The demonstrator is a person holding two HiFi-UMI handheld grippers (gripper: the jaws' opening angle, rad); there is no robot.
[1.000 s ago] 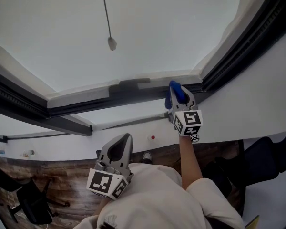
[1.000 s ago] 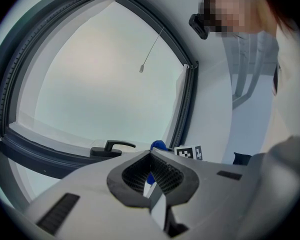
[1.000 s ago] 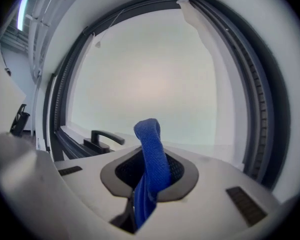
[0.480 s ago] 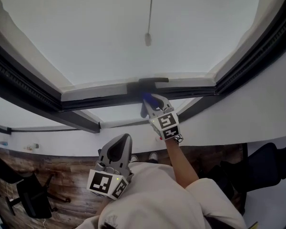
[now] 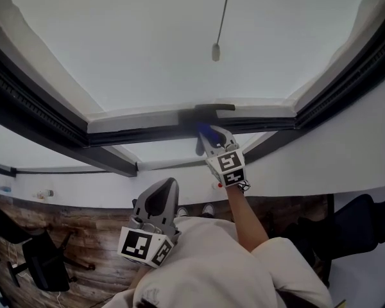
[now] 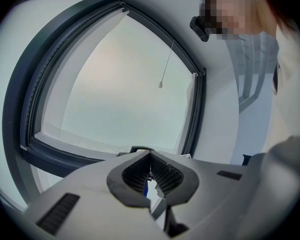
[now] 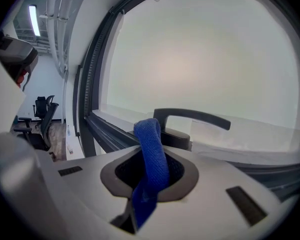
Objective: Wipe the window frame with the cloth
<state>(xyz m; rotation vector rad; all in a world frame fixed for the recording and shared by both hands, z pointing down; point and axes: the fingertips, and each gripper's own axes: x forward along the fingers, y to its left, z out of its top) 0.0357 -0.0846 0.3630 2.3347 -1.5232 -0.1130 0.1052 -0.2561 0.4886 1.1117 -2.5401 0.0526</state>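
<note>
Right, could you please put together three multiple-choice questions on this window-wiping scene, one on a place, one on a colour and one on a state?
1. Where is the cloth?
A. In a bucket.
B. In the right gripper, close to the window handle.
C. Spread on a table.

2. What colour is the cloth?
A. Blue.
B. Yellow.
C. White.

3. How do the jaws of the left gripper stand?
A. Wide apart.
B. Shut on a sponge.
C. Together, with nothing held.

Answers: 1 B, the right gripper view shows it pinched in those jaws just short of the handle. 2 A, it is plainly blue in both the head view and the right gripper view. 3 C, the left gripper view shows the jaws closed together and empty.
</note>
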